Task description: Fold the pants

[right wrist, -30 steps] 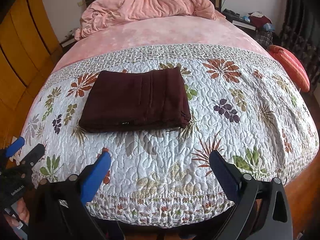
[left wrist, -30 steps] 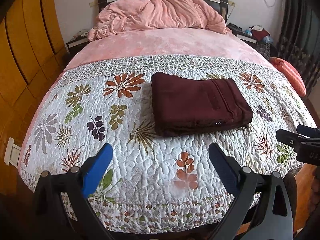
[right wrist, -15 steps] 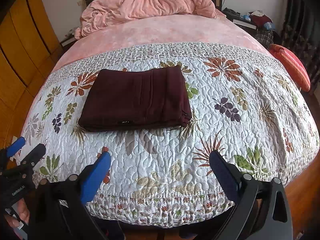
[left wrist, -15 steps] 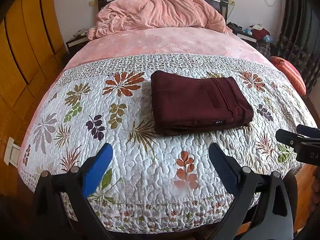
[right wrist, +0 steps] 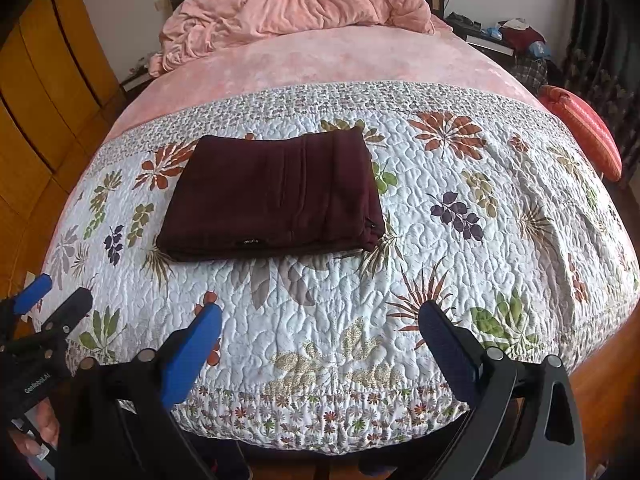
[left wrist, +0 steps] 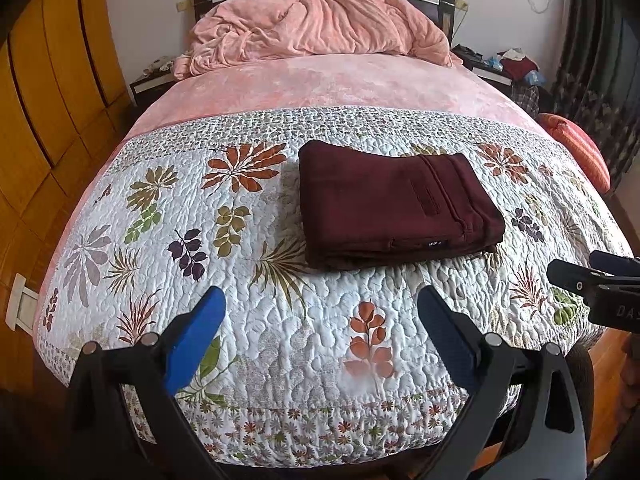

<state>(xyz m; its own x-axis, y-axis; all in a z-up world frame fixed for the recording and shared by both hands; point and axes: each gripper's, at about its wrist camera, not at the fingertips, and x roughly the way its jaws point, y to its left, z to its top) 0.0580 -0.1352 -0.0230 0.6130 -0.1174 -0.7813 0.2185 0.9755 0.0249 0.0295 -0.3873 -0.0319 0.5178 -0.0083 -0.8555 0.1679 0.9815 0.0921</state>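
Dark maroon pants (left wrist: pixel 392 204) lie folded into a flat rectangle on the white floral quilt (left wrist: pixel 248 312); they also show in the right wrist view (right wrist: pixel 272 196). My left gripper (left wrist: pixel 320 312) is open and empty, held back near the foot of the bed, well short of the pants. My right gripper (right wrist: pixel 320 328) is open and empty, also near the foot edge. The right gripper's tip shows at the right edge of the left wrist view (left wrist: pixel 600 280); the left gripper shows at the lower left of the right wrist view (right wrist: pixel 40 320).
A crumpled pink blanket (left wrist: pixel 320 24) lies at the headboard over a pink sheet (left wrist: pixel 328 84). Yellow wardrobe doors (left wrist: pixel 44 92) stand to the left. An orange cushion (left wrist: pixel 576 148) and dark curtains lie to the right. Cluttered nightstands flank the bed.
Both views have drifted very slightly; the pants lie unchanged and both grippers stay open and empty.
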